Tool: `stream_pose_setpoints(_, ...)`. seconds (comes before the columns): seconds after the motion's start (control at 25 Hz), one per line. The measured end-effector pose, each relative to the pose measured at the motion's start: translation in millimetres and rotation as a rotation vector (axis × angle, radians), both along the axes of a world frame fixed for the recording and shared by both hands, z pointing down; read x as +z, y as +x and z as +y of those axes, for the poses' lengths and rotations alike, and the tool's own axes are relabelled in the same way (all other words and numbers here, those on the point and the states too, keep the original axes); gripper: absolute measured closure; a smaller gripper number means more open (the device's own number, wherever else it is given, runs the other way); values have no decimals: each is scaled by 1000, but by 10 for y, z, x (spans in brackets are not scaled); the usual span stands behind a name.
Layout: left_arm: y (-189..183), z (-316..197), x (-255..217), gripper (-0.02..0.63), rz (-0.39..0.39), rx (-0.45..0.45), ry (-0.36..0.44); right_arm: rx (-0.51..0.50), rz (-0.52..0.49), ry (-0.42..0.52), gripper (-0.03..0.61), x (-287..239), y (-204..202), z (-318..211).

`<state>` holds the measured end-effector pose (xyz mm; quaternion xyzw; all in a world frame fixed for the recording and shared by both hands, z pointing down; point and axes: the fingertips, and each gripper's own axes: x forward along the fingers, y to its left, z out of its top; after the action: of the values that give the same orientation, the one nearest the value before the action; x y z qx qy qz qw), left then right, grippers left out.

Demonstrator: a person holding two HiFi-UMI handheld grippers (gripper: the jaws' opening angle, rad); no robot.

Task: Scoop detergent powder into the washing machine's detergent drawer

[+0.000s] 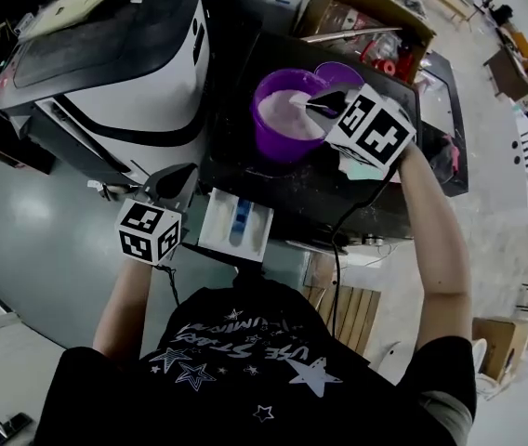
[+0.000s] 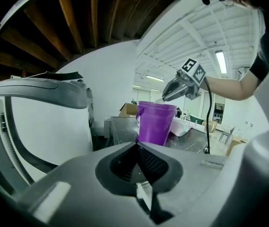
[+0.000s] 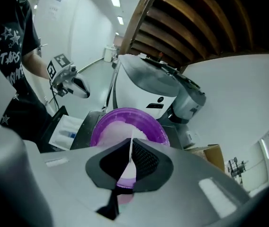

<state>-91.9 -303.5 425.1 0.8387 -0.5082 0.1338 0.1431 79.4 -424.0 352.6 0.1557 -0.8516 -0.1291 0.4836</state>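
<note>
Right gripper [image 3: 131, 140] grips scoop [image 3: 130, 151] over powder tub [image 3: 95, 133].

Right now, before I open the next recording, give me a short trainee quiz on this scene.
1. True or false: the drawer is pushed shut.
2. The right gripper, shut on a scoop, is above: A) the bucket; B) the drawer; C) the box.
3. Fill in: the left gripper has its jaws ____, with nothing between them.

Key: 1 false, it is pulled out; 2 A; 3 together.
</note>
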Motion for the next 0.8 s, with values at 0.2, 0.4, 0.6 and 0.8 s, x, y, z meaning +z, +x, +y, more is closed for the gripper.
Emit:
stream_pose_setpoints(0.2, -21, -21, 52, 614, 1, -40, -7, -97, 150, -101, 543, 295, -167, -35)
stream_pose_setpoints(0.4, -64, -39, 88, 614, 0, -83, -4, -109, 305, -179, 542, 521, -188, -49)
stream_pose_setpoints(0.6, -71, -33, 128, 614, 0, -104, 4, -117, 387, -241, 541, 684, -181, -4)
stream_pose_setpoints(0.8, -52, -21, 165, 614, 11, -102, 4, -103, 371, -354, 543, 713, -209, 90)
